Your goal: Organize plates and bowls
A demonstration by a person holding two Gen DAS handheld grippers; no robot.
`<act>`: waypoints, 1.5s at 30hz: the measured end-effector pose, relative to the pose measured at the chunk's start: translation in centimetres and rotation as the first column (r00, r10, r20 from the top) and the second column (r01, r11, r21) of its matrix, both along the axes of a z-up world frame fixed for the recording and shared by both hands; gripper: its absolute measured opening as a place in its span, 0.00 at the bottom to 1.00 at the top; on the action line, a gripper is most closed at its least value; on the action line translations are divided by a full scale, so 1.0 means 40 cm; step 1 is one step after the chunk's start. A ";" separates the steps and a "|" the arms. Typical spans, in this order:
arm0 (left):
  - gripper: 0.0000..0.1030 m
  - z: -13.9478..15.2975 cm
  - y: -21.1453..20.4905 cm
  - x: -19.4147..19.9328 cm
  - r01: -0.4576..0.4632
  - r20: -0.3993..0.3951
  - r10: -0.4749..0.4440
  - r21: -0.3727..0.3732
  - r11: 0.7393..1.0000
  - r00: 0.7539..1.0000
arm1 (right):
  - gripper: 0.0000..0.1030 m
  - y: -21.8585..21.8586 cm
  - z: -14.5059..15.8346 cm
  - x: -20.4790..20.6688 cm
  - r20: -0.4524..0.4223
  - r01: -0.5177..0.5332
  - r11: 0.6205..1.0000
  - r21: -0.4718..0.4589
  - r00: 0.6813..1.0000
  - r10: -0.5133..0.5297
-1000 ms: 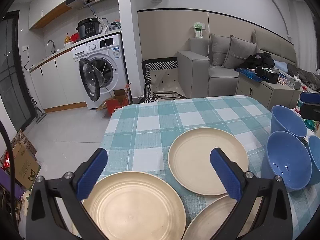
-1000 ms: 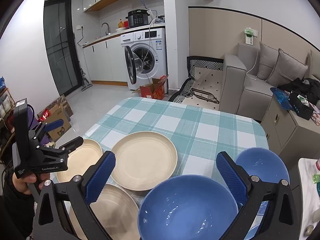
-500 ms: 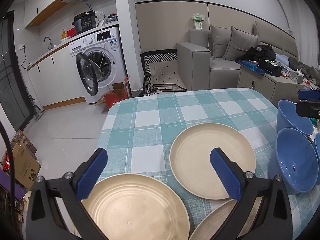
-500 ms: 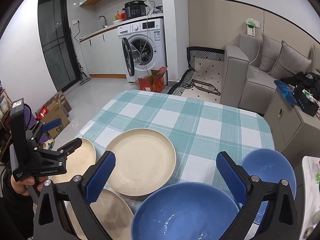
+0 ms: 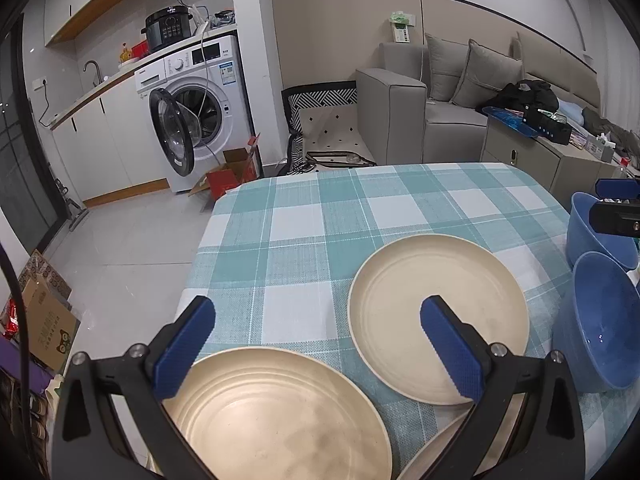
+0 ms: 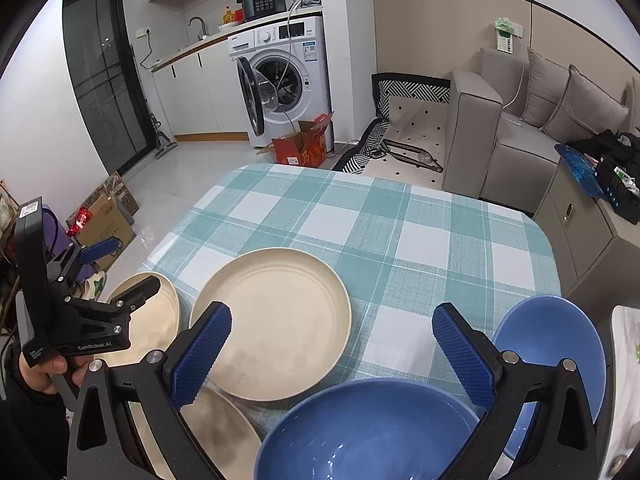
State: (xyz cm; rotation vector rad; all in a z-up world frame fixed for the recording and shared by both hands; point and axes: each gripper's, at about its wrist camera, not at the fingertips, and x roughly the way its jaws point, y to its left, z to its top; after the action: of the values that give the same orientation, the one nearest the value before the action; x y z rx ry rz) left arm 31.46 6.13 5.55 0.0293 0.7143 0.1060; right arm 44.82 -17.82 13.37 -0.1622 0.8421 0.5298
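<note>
- Left gripper (image 5: 318,344) gapes wide, empty, above the cream plates (image 5: 440,320).
- Right gripper (image 6: 332,356) likewise spread over the blue bowl (image 6: 368,432) at six o'clock on the bench (image 6: 360,216).

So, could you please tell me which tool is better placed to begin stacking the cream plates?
Left. The left tool is open above the nearest cream plate; the right tool hangs over a blue bowl.

Round flat plates (image 5: 438,322): cream
Deep round bowls (image 6: 368,432): blue
Cloth on the counter (image 5: 304,236): teal-and-white check
Left tool (image 5: 316,346) pads: blue; frame black
Sofa (image 6: 516,128): grey
Washing machine (image 6: 288,80): white
</note>
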 end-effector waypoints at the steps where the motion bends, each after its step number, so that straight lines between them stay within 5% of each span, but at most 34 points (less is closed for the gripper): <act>1: 1.00 -0.004 0.002 0.003 -0.002 -0.004 0.002 0.000 1.000 1.000 | 1.00 0.005 -0.004 0.004 -0.004 -0.002 1.000 -0.005 1.000 0.002; 45: 1.00 -0.129 -0.024 0.132 0.083 -0.205 -0.081 0.001 0.997 0.975 | 1.00 0.113 -0.233 0.148 -0.271 -0.084 0.970 -0.228 0.962 0.020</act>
State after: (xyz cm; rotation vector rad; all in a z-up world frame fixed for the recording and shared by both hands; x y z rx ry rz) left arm 36.74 5.17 0.40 0.0800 0.9173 0.0271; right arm 50.75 -13.29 4.06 -0.3394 1.1689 0.5057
